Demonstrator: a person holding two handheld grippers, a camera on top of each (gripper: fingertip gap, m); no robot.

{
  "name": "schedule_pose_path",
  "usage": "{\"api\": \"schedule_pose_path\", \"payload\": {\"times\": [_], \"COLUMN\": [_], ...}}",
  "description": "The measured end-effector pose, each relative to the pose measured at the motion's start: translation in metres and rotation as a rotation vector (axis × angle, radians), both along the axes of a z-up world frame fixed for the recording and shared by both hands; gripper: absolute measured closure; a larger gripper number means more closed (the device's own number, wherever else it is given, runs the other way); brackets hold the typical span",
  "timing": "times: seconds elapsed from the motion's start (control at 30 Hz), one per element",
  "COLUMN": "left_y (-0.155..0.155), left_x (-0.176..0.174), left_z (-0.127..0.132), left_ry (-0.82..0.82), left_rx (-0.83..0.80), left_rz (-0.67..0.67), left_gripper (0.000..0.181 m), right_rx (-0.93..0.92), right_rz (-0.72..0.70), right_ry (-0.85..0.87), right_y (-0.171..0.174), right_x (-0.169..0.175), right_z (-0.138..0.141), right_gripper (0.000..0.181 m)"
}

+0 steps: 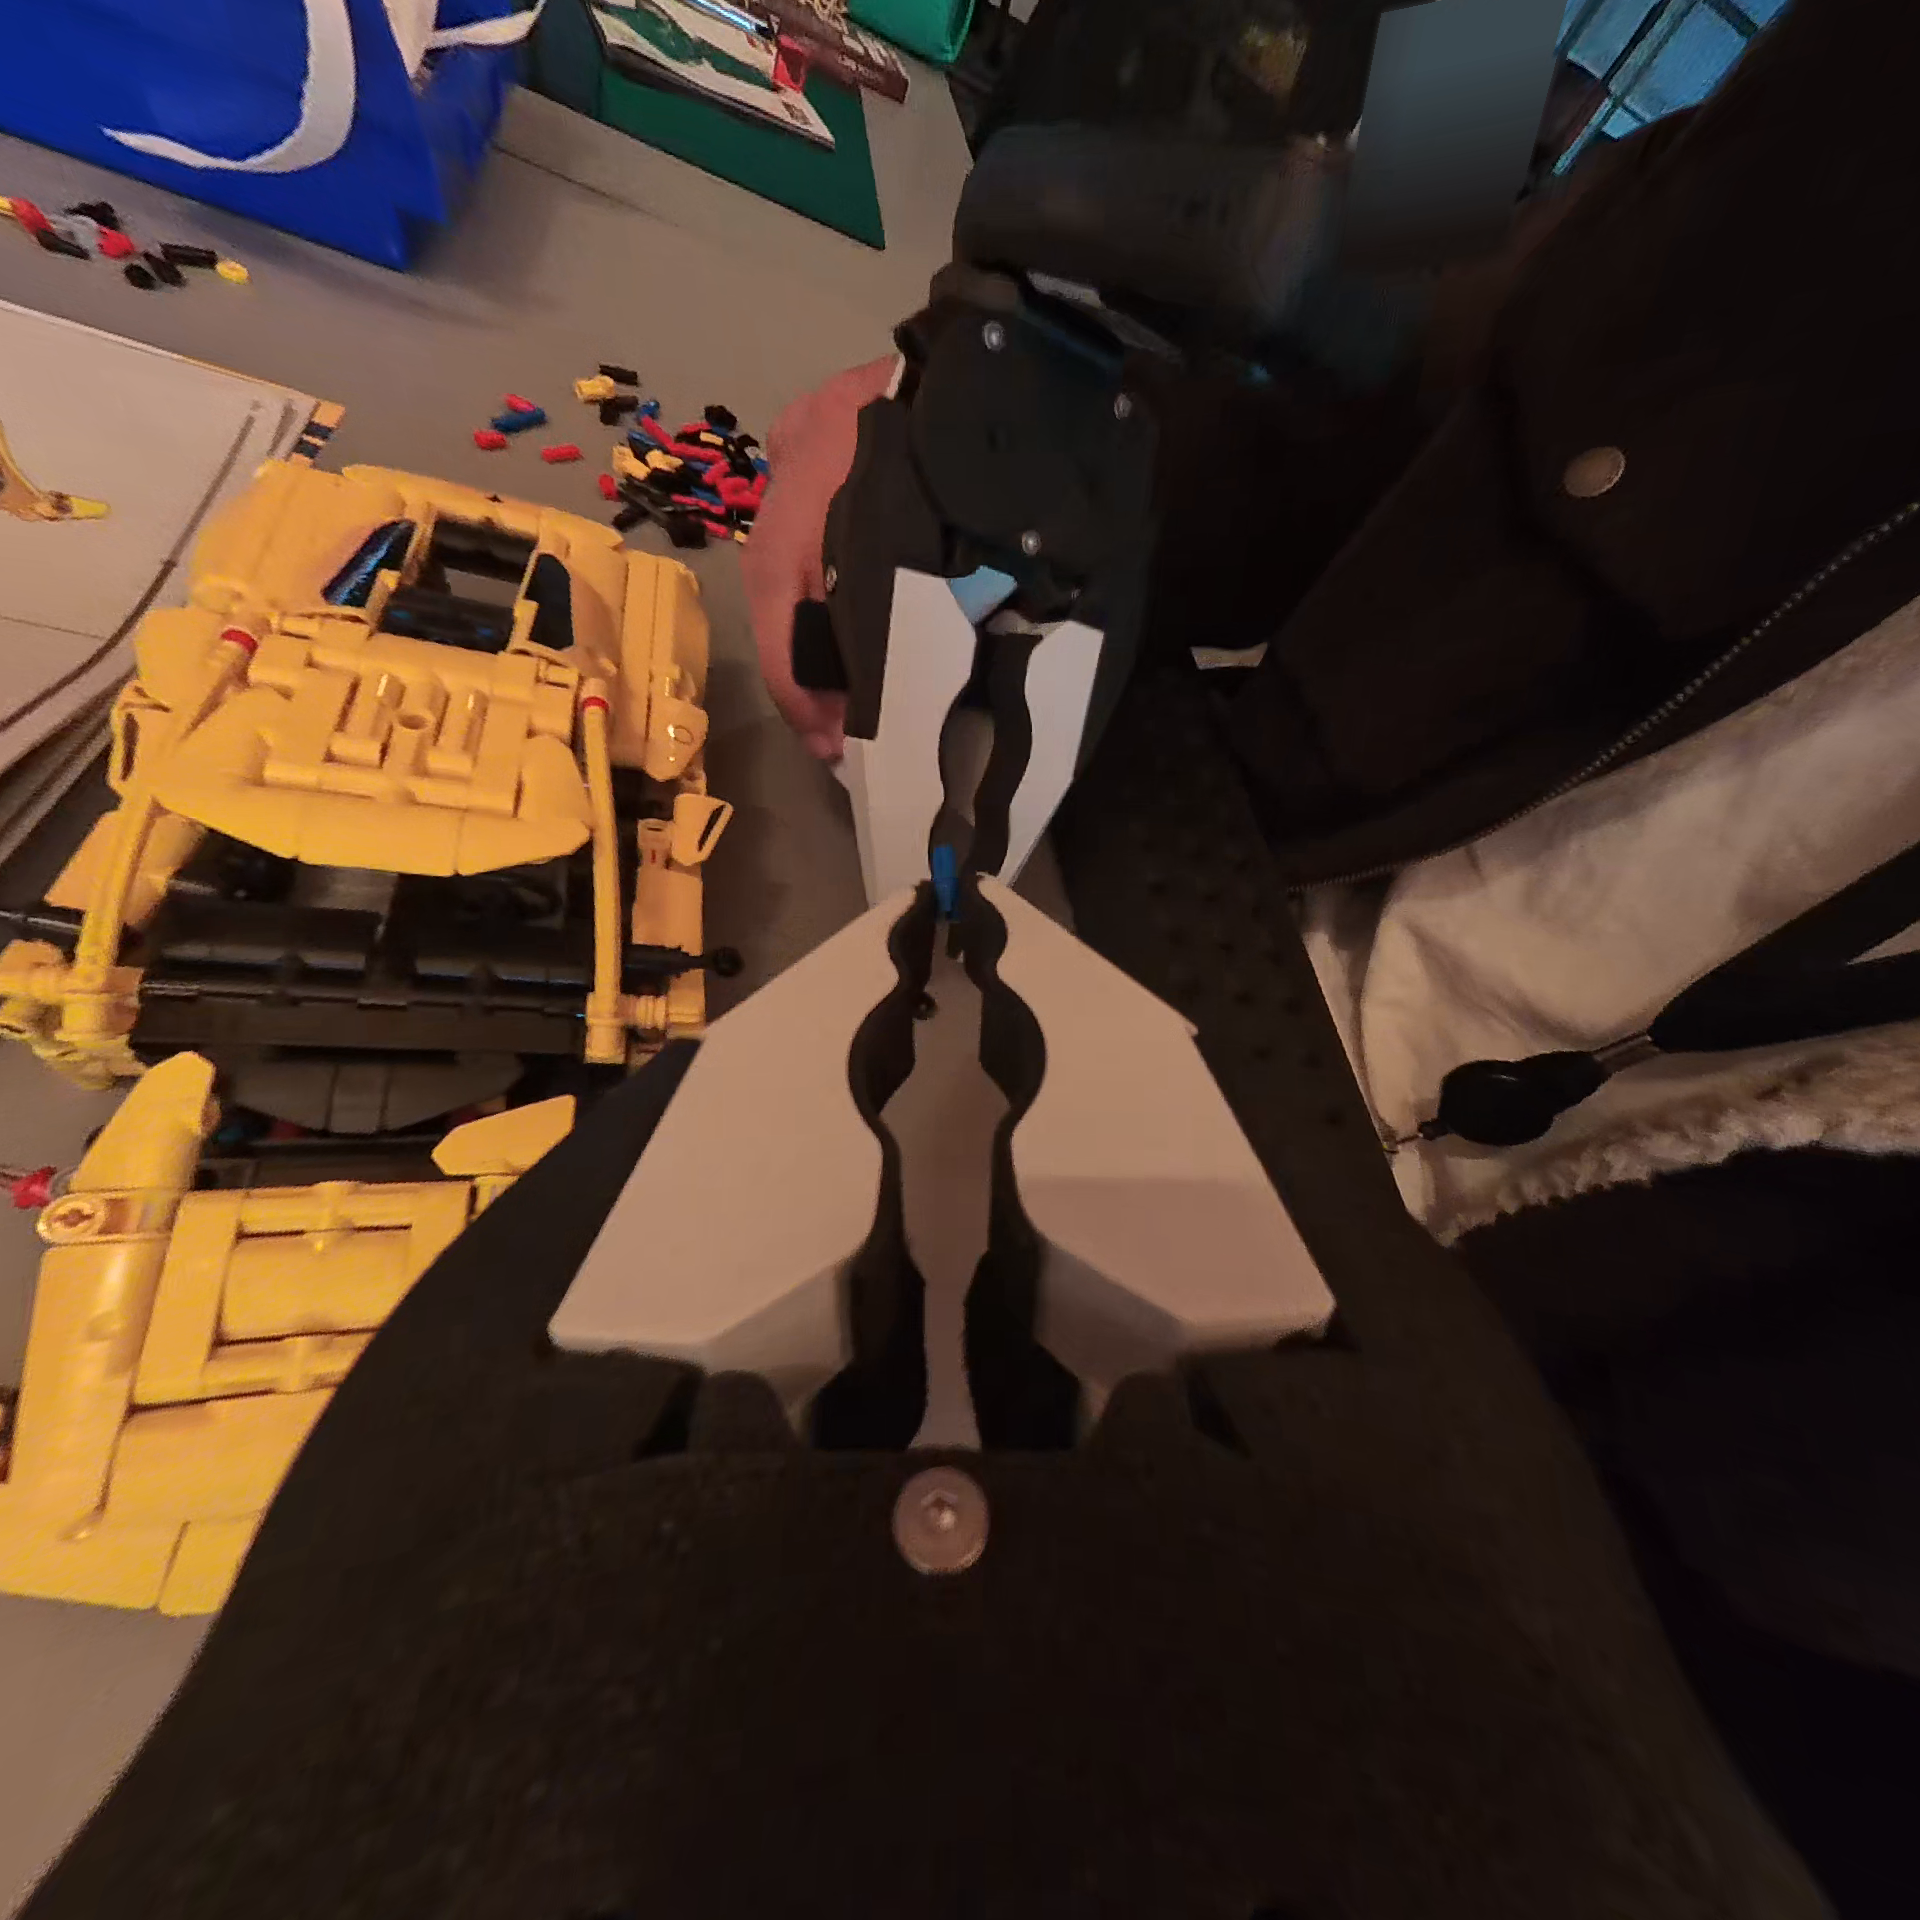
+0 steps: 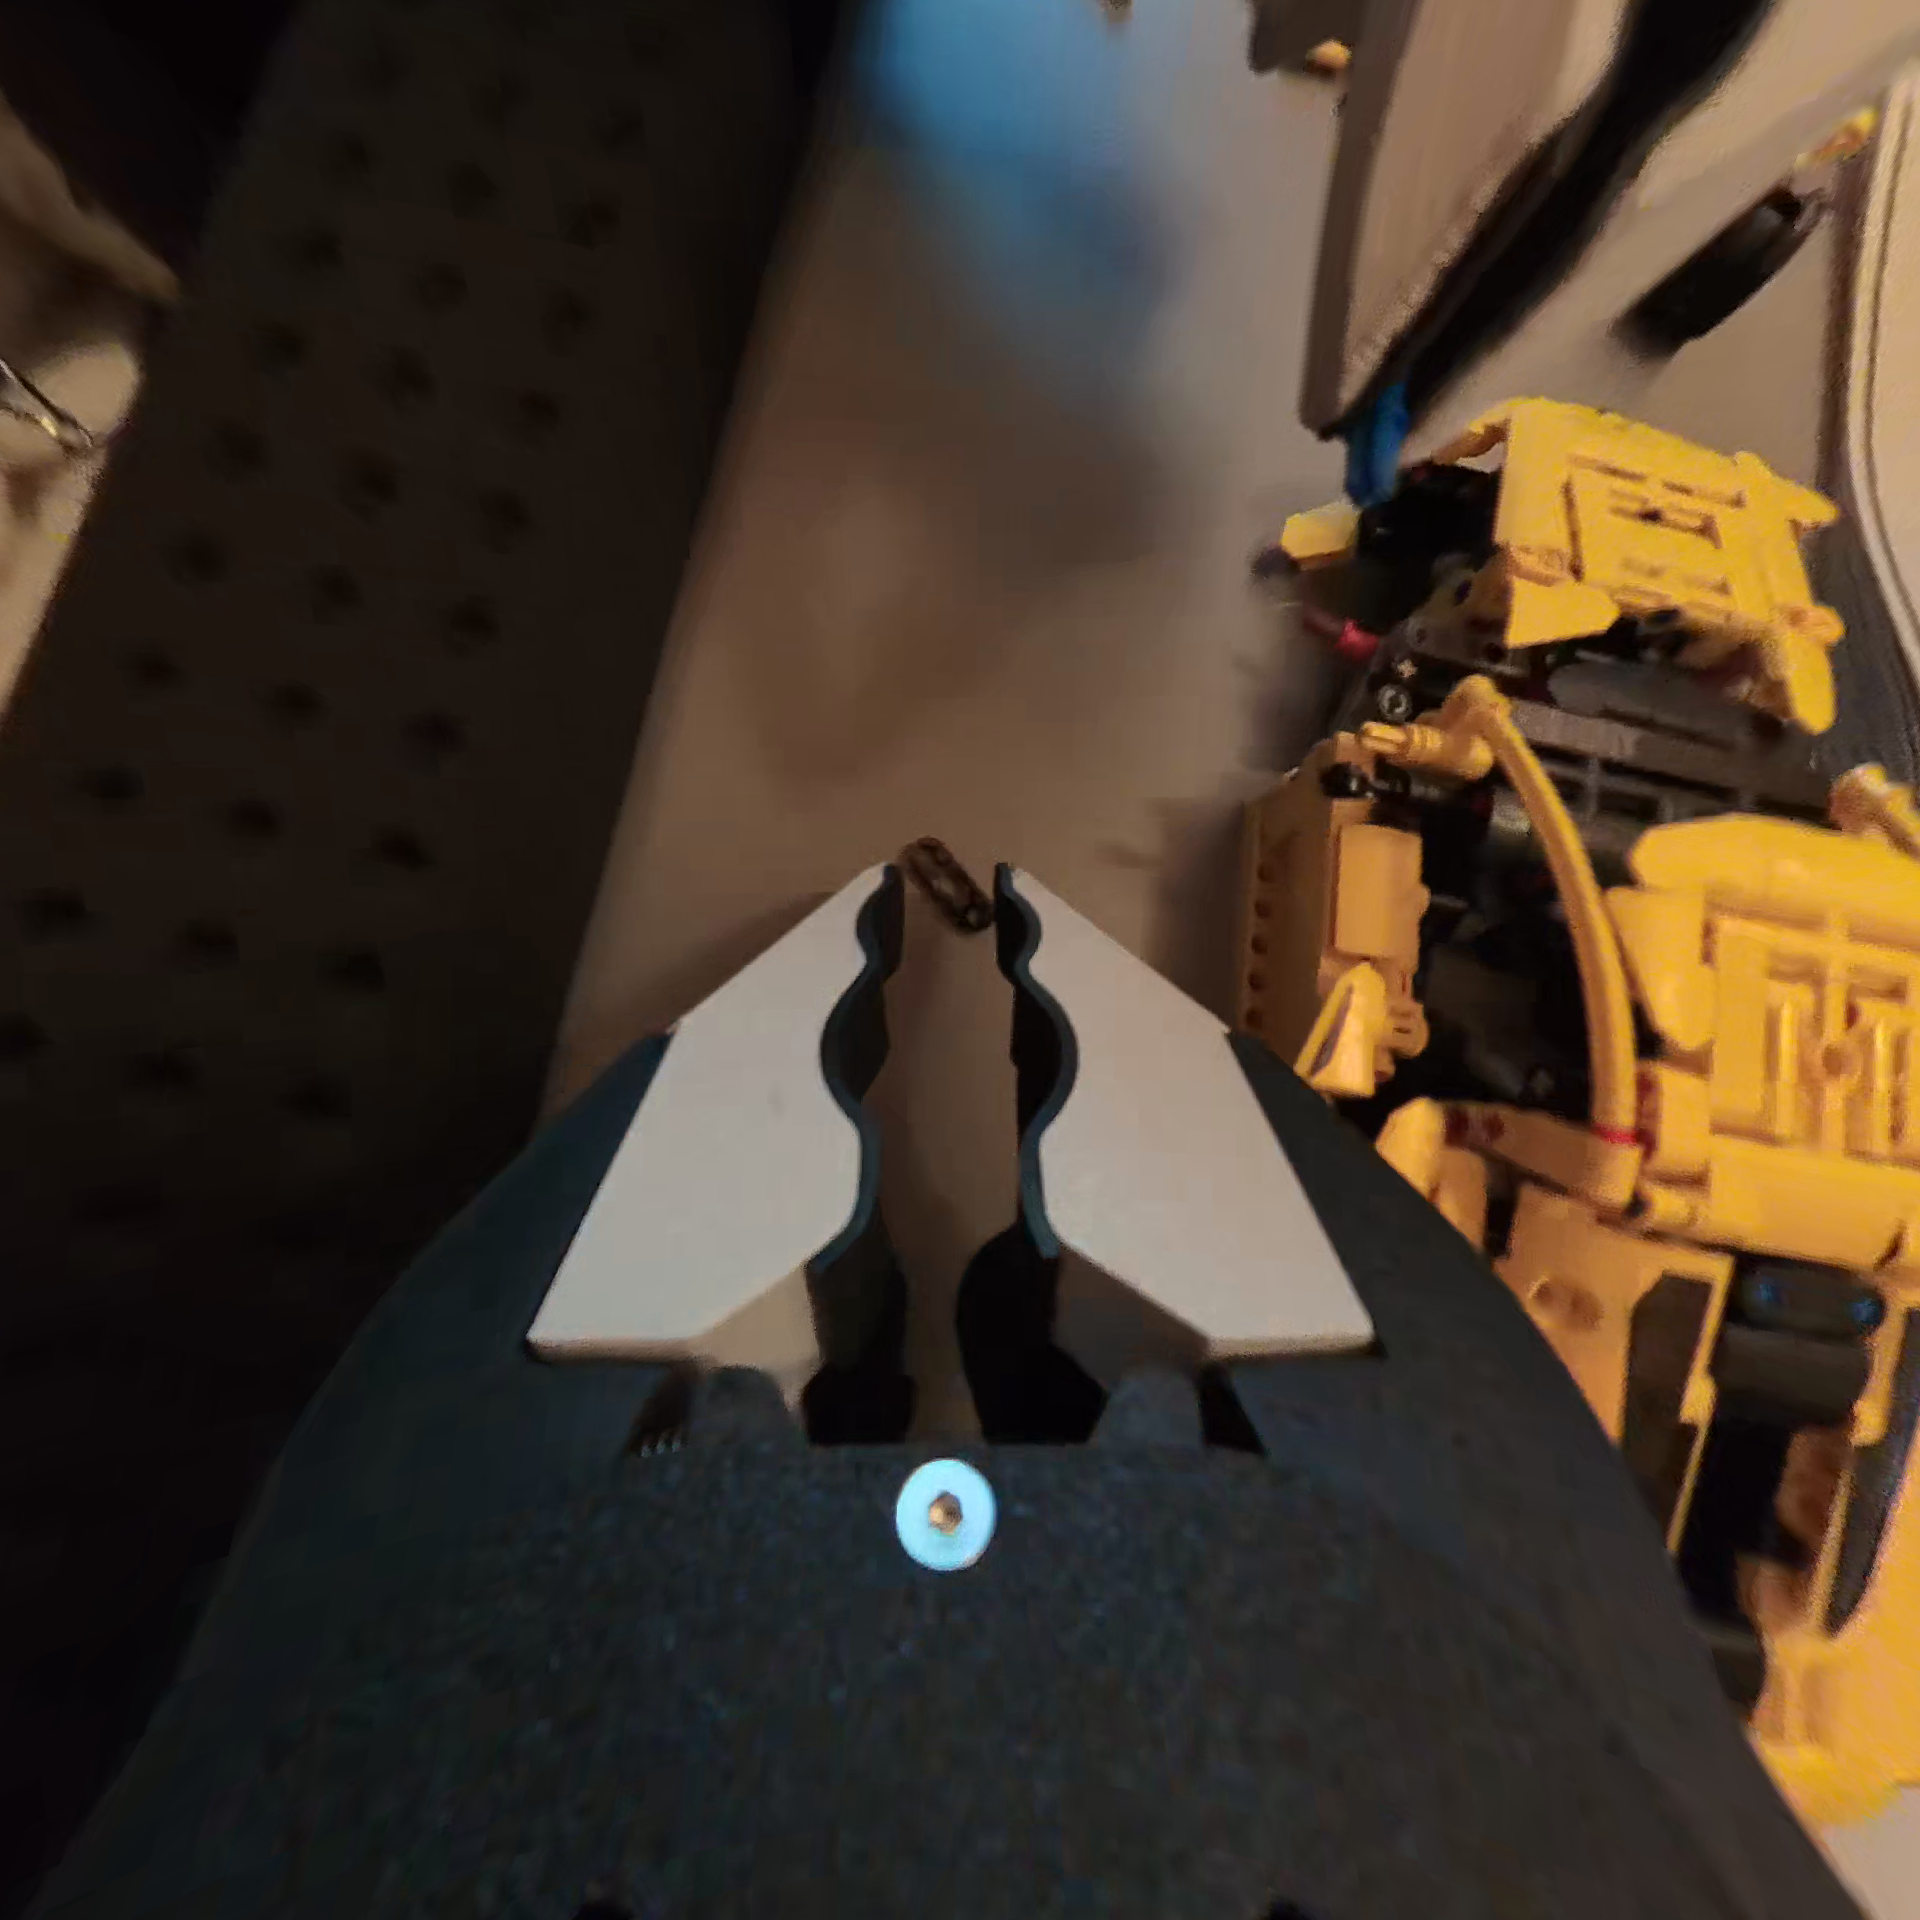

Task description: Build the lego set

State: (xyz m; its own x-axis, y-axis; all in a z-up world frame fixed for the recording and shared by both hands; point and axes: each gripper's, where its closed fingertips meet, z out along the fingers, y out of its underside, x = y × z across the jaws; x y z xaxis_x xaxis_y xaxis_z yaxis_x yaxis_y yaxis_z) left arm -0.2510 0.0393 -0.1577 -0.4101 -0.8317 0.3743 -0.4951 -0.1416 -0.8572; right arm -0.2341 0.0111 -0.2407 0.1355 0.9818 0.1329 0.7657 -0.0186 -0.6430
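Note:
In the left wrist view my left gripper [image 1: 951, 896] is shut on a small blue pin [image 1: 945, 871] at its tips, above the table edge. My right gripper [image 1: 975, 836] comes from above and meets it almost tip to tip, held by a hand [image 1: 795, 561]. In the right wrist view my right gripper [image 2: 945, 883] is nearly closed on a small black piece [image 2: 948, 896] held across its tips. The part-built yellow car [image 1: 416, 748] lies left of the left gripper and also shows in the right wrist view [image 2: 1621, 1039], right of the right gripper.
A pile of loose red, black, blue and yellow pieces [image 1: 696, 468] lies behind the car, and a smaller pile [image 1: 125, 244] lies far left. An instruction booklet [image 1: 94, 582], a blue bag [image 1: 239, 94] and a green box [image 1: 748, 114] stand around. A dark perforated strip [image 2: 312, 623] and a person's dark jacket [image 1: 1621, 436] are close. Across from one pair of fingers to the other is roughly 9 cm.

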Motion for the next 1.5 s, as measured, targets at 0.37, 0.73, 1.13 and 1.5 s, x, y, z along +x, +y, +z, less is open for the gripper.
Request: {"api": "schedule_pose_path", "payload": {"times": [0.37, 0.73, 1.13, 1.5], "left_y": [0.003, 0.021, 0.021, 0.025], "left_x": [-0.001, 0.011, 0.017, 0.028], "left_z": [0.006, 0.022, 0.025, 0.026], "left_ry": [-0.039, -0.178, -0.209, -0.221], "left_rx": [-0.016, -0.125, -0.168, -0.24], "left_rz": [0.005, 0.115, 0.131, 0.171], "left_gripper": [0.177, 0.177, 0.177, 0.178], "right_rx": [-0.109, -0.233, -0.362, -0.441], "right_rz": [0.109, -0.386, -0.399, -0.428], "right_ry": [-0.144, 0.787, 0.937, 1.019], "right_y": [0.001, 0.052, 0.056, 0.06], "right_x": [0.0, 0.02, 0.001, 0.01], "right_z": [-0.018, 0.106, 0.108, 0.109], "right_gripper": [0.174, 0.176, 0.176, 0.175]}}
